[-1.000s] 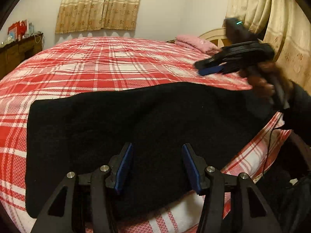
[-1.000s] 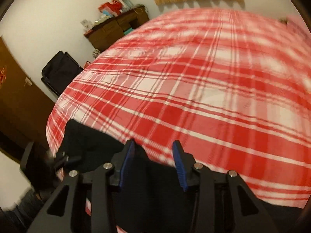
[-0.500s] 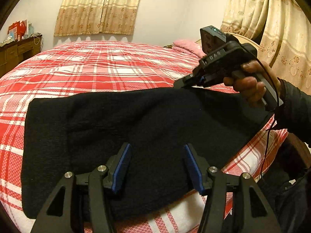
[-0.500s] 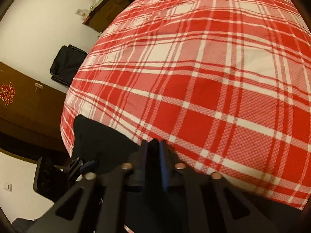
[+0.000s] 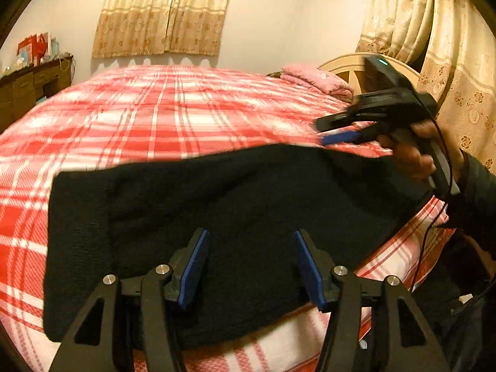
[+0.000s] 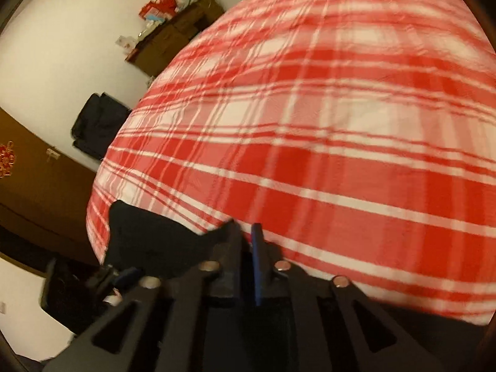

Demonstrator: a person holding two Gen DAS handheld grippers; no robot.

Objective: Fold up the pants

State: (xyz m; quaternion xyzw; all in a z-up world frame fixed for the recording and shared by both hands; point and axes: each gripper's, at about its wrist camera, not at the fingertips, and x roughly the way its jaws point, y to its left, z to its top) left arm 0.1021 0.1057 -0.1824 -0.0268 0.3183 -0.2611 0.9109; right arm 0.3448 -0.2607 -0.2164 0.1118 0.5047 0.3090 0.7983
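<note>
Scanning from the left: wooden dresser point(image 5: 34, 83) at the wall, then the red plaid bed point(image 5: 173, 114). We see black pants point(image 5: 235, 217) lying flat across the bed's near edge, a folded band at their left end. Our left gripper point(image 5: 249, 266) hovers low over the pants' near side, blue pads wide apart, holding nothing. Farther right, our right gripper point(image 5: 334, 130) hangs above the pants' far right edge; from its own blurred view point(image 6: 245, 248) the fingers sit nearly together with a slim gap, and whether cloth is pinched we cannot tell. Pink pillow point(image 5: 316, 80) and curtain point(image 5: 440, 49) beyond.
</note>
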